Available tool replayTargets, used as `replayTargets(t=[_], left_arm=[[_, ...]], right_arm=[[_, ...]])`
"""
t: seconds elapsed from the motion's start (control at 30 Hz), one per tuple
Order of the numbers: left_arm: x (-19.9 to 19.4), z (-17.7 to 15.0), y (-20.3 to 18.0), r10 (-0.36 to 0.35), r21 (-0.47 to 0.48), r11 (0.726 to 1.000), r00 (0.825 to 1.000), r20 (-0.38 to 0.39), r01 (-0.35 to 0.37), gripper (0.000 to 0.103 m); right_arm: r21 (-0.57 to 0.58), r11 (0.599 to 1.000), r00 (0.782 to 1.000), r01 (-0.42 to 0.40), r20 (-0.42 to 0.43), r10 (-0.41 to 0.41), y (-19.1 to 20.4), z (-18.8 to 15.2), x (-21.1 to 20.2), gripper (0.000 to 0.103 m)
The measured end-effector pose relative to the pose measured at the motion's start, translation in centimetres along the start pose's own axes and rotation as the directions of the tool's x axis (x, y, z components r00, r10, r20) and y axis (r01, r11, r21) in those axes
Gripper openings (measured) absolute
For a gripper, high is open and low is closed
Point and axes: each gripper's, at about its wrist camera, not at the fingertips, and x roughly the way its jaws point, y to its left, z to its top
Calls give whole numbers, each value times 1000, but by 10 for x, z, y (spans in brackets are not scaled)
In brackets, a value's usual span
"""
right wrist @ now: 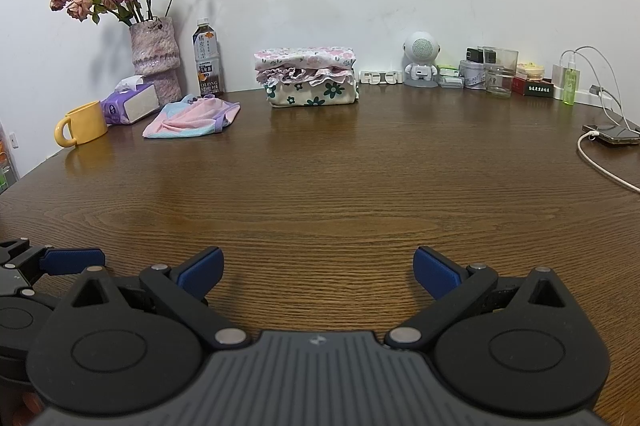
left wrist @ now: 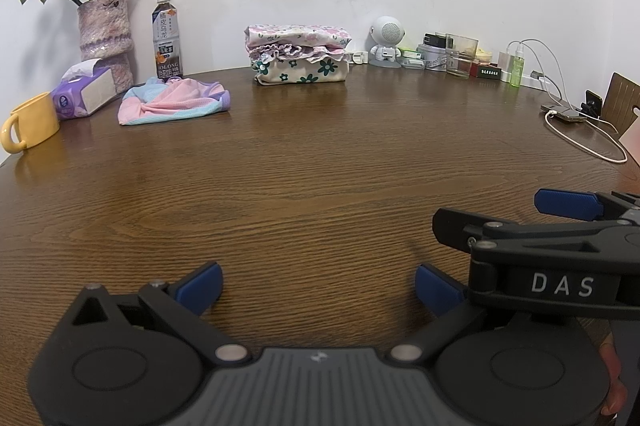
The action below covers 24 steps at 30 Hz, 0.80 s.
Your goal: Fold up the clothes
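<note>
— Holding both low over the bare middle of the desk (left wrist: pixel 320 186), I've got the left hand-held gripper (left wrist: pixel 318 284) and right hand-held gripper (right wrist: pixel 318 268) spread wide, empty.

— Why so far back?

— The crumpled pink-and-blue garment (left wrist: pixel 174 100) lies at upper left, beside the tissue box (left wrist: pixel 86 94) — probably next. The folded stack (left wrist: pixel 298 56) sits against the wall at upper centre, parked clear.

A wooden table (left wrist: pixel 320 154) fills the view. Left gripper (left wrist: pixel 318 284) at 6 o'clock, jaws spread apart, empty. Right gripper (left wrist: pixel 516 216) at 4 o'clock. Crumpled pastel garment (left wrist: pixel 174 101) at 10 o'clock; folded floral stack (left wrist: pixel 298 54) at 12.
</note>
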Motion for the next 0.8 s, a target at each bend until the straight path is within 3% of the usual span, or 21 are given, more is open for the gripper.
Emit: replayTargets(t=[0.8], left_arm=[[0,3,4,8,-12,1000,1000,-6,-8,103]], right_arm=[[-2,1000,999,-29,-40,29,1,5,6,103]])
